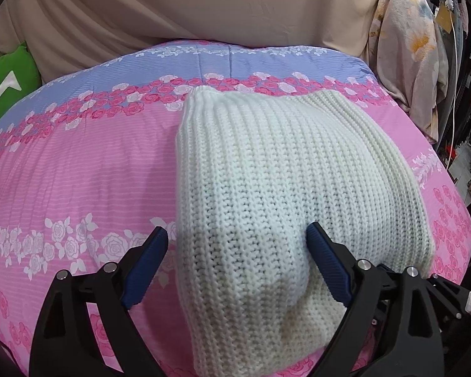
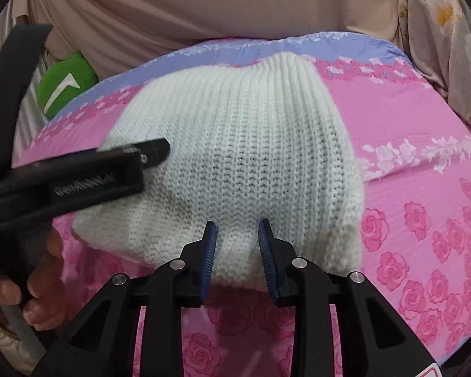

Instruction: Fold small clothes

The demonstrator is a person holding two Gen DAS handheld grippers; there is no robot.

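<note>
A folded white knit garment [image 1: 267,188] lay on the pink rose-print quilt [image 1: 78,172]. The left gripper [image 1: 237,237] stood wide and released: its right pad rested on the knit, its left pad over bare quilt at 9 o'clock of the garment's near corner. The right gripper [image 2: 237,231] was partly parted, gripping nothing, with the garment's near edge running between and beneath its tips. A hand [image 2: 31,282] showed at 8 o'clock in the right view.

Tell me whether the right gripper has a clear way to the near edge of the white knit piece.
Probably yes. The right gripper is partly open with its tips just over the near edge of the white knit piece, and nothing lies between them. The left gripper sits off to the side, over the knit's left part.
</note>
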